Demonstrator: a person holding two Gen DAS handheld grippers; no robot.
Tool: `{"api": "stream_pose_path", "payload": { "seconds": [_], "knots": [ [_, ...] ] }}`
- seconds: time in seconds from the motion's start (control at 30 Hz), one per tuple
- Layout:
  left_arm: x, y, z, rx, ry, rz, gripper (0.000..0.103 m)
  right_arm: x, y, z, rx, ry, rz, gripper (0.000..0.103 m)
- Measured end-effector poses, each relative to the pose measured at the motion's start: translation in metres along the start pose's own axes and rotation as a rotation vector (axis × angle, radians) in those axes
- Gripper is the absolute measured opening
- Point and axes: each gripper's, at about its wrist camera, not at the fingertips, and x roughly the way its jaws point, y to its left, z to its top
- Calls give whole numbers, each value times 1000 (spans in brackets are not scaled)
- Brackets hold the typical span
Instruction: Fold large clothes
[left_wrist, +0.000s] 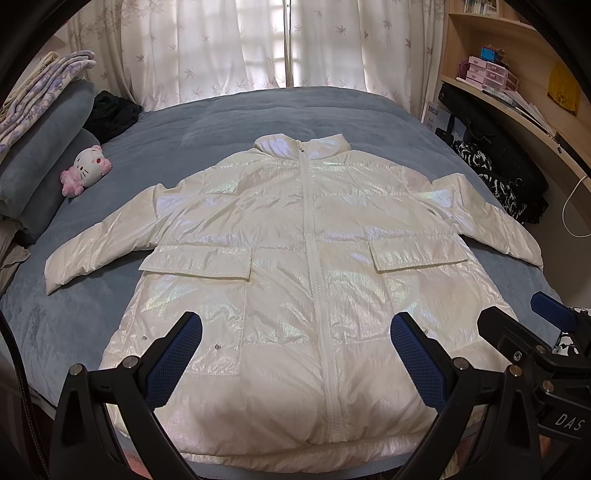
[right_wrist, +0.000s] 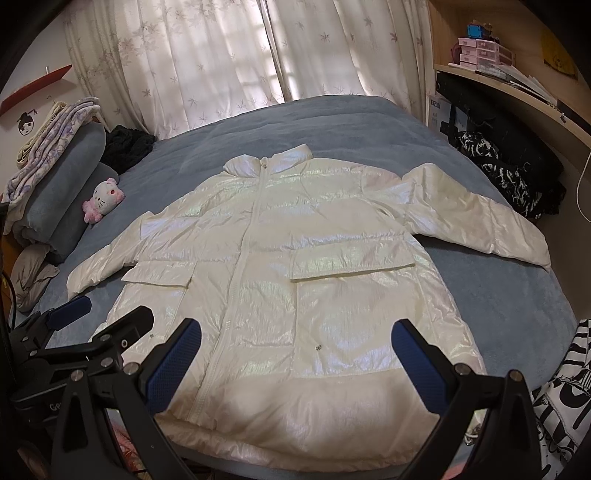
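On the blue bed, a white jacket lies flat, front up, zipped, both sleeves spread outward, collar toward the curtains. Left gripper and right gripper hover side by side above the hem, fingers spread wide, holding nothing. A plush cat rests by the pillows.

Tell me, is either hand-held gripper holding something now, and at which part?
Nothing is held. The left hand-held gripper and the right hand-held gripper are both open above the white jacket, which lies flat on the bed.
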Motion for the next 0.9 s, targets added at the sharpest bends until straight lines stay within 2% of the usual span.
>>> {"api": "stream_pose_path", "payload": {
  "seconds": [0.3, 0.67, 0.9],
  "knots": [
    [2, -3, 1, 9, 2, 14, 101, 0, -1, 1, -1, 2, 4, 103],
    [6, -5, 18, 18, 24, -33, 101, 2, -1, 7, 1, -18, 19, 103],
    [-3, -15, 38, 57, -33, -30, 101, -7, -2, 26, -22, -58, -20, 103]
  ]
}}
